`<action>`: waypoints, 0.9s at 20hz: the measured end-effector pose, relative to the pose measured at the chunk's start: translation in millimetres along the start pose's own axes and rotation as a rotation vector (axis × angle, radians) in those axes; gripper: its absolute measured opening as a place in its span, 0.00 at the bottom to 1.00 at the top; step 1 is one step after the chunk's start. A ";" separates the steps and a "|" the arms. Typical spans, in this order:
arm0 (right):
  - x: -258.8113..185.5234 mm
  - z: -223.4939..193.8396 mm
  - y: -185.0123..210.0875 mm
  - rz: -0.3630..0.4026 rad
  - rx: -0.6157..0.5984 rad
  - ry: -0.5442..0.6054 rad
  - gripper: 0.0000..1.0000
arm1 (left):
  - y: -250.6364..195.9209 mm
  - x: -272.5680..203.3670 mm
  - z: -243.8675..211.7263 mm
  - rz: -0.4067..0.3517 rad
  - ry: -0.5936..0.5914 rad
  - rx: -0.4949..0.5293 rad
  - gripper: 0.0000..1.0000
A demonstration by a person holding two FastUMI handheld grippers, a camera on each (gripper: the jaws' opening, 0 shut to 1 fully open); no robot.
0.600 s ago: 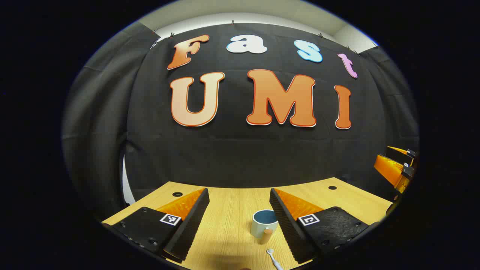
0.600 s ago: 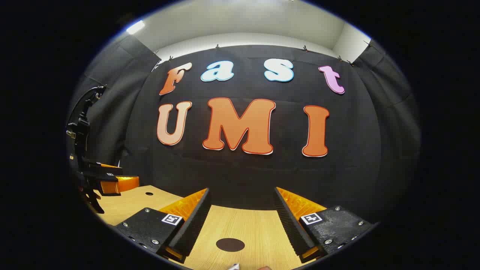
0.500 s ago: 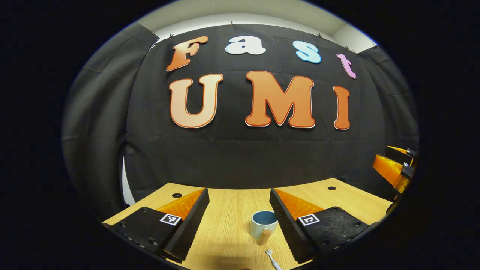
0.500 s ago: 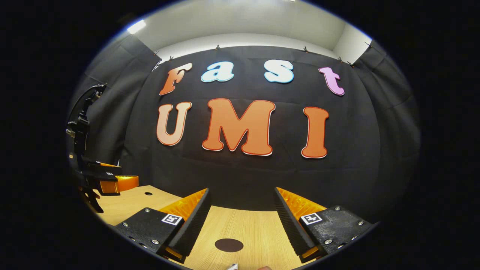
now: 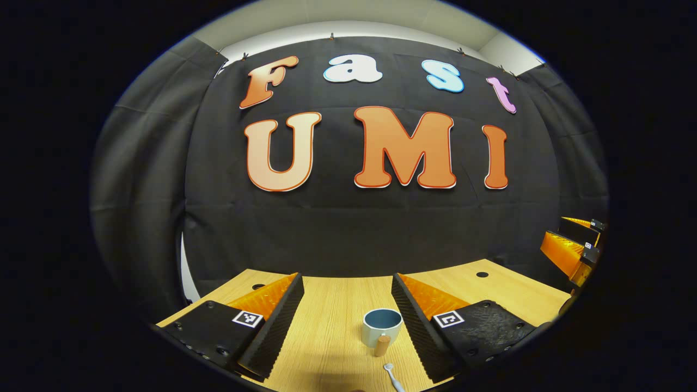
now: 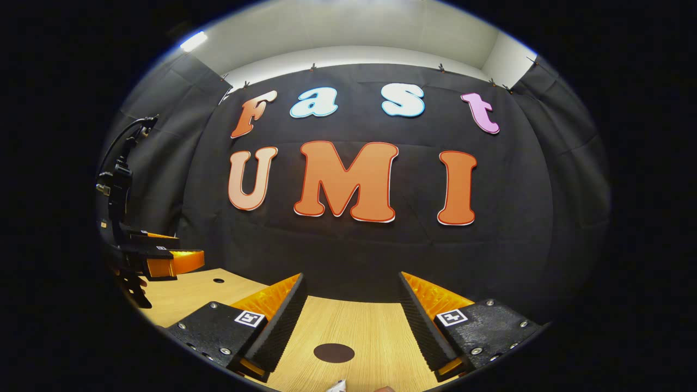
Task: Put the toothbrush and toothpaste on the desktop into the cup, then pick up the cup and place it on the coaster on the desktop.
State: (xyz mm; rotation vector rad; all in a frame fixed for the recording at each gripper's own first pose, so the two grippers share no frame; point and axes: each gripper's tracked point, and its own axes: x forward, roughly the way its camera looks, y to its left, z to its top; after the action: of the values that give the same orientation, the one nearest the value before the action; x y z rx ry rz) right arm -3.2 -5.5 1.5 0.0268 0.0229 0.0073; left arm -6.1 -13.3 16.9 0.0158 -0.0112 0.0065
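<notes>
Cup (image 5: 382, 325) between spread left fingers (image 5: 279, 321)

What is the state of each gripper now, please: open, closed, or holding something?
Left gripper: open, holding nothing; the cup stands between its fingers, untouched.
Right gripper: open, holding nothing; the coaster lies on the desk below.

From my left gripper view the toothbrush (image 5: 393, 377) runs off the bottom edge, head alone visible. In my right gripper view a white object (image 6: 336, 386) is cut off; I cannot identify it.
</notes>
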 end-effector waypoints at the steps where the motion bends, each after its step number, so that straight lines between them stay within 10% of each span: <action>1: -0.6 0.6 -2.1 -0.001 0.005 0.002 0.99 | -1.2 -1.3 1.7 -0.003 -0.004 -0.001 0.97; 11: -5.6 -2.4 -5.2 0.014 -0.020 0.061 0.99 | -9.2 2.5 14.3 -0.011 0.020 -0.010 0.98; 18: -8.9 -52.0 -11.1 0.019 0.014 0.299 0.99 | -45.3 8.6 -37.1 -0.134 0.275 -0.010 0.97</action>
State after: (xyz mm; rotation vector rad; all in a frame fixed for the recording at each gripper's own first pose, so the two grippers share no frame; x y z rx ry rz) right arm -13.2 -15.3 -50.6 0.0394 0.3221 0.0301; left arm 3.2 -58.0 -20.8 0.0053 0.2649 -0.1251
